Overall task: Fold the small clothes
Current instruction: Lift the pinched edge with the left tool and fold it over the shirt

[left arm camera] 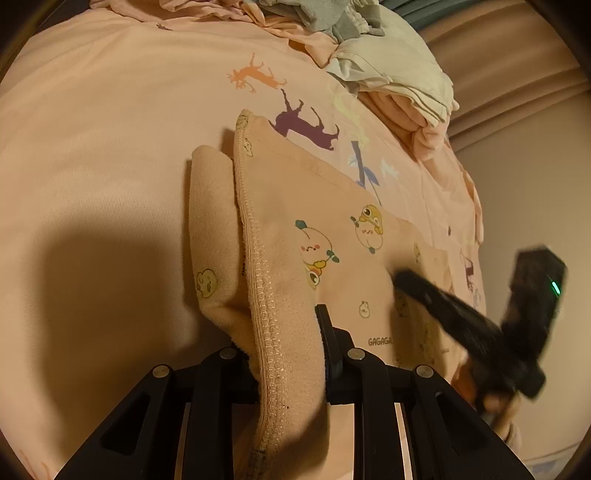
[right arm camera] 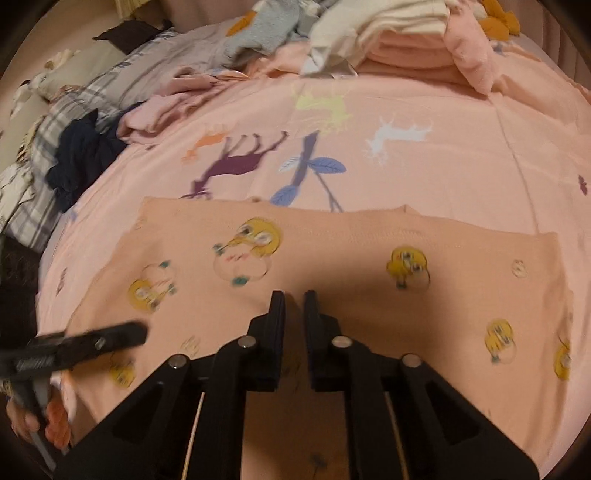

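A peach garment point(left arm camera: 332, 206) printed with cartoon chicks lies partly spread on the pink bedsheet point(left arm camera: 110, 129). My left gripper point(left arm camera: 284, 332) is shut on a bunched fold of its stitched edge. That fold drapes over and hides the left finger. In the right wrist view the garment point(right arm camera: 351, 258) lies flat, and my right gripper point(right arm camera: 293, 302) hovers over its near part. Its jaws stand a narrow slit apart with nothing between them. The right gripper point(left arm camera: 406, 280) shows blurred at the garment's right side. The left gripper point(right arm camera: 110, 336) appears low on the left, held by a hand point(right arm camera: 33, 417).
Folded cream and pink clothes point(right arm camera: 406, 33) are stacked at the far side of the bed, seen also as a pile point(left arm camera: 399, 70). A dark navy garment point(right arm camera: 81, 155) and plaid bedding point(right arm camera: 74, 99) lie to the left. The sheet point(right arm camera: 443, 166) carries animal prints. The bed edge runs along the right point(left arm camera: 476, 206).
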The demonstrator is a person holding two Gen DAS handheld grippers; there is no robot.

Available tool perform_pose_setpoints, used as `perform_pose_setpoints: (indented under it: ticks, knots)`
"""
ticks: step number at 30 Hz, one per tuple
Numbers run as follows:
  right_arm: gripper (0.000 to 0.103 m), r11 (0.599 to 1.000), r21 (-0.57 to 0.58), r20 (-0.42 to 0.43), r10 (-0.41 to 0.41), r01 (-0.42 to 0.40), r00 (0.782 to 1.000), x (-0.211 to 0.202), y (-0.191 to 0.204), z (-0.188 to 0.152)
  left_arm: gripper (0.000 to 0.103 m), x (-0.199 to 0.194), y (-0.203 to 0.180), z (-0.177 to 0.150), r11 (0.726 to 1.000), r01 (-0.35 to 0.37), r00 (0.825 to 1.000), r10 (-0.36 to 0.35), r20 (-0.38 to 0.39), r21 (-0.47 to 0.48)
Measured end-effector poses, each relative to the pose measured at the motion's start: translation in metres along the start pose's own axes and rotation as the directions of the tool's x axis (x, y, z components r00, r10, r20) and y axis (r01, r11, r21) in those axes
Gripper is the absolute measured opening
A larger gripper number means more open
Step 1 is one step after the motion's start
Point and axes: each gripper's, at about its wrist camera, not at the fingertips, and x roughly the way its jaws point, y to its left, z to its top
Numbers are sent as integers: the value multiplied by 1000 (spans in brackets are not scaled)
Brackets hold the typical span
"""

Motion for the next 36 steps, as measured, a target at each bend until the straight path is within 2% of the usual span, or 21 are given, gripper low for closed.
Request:
perform_pose_setpoints:
  ticks: [5, 8, 13, 16, 18, 21, 23, 28, 32, 36]
  knots:
    - [13, 996, -80, -43, 37, -40, 998, -12, 18, -37, 22, -1, 0, -1, 1000, -3, 1000, 3, -1, -19]
    - [13, 992, -129, -41, -4, -1, 999, -17, 24, -54, 22, -1, -3, -1, 1000, -23, 1000, 23, 0, -13]
    - [15, 990, -120, -35, 64, -68, 997, -43, 35, -84, 22, 2, -1, 1, 999, -20, 1000, 19, -4, -33]
    - [15, 988, -115, -73, 94, -102, 993, -36, 41, -115, 22, 2, -1, 0, 998, -28, 1000, 28, 1, -48]
    - [15, 987, -125, -23, 95, -97, 995, -36, 41, -123, 22, 0, -4, -1, 997, -47, 999, 47, 4, -54]
    - [14, 987, -31, -25, 160, -160, 987, -42, 30, -121, 19, -6, -13, 0, 994, -98, 995, 99, 9, -45]
    - [15, 977, 24, 1, 213, -213, 977, -50, 20, -118, 18, -14, -28, 1, 991, -135, 990, 135, 27, -5]
    - [18, 958, 142, 69, 242, -250, 968, -62, -14, -113, 18, -26, -73, 2, 976, -197, 979, 191, 65, 92]
    - [19, 937, 223, 120, 249, -270, 961, -72, -40, -112, 18, -21, -118, 3, 950, -252, 967, 242, 74, 186]
    - [20, 913, 292, 185, 239, -286, 953, -84, -69, -115, 18, 0, -164, -1, 908, -315, 949, 306, 75, 276]
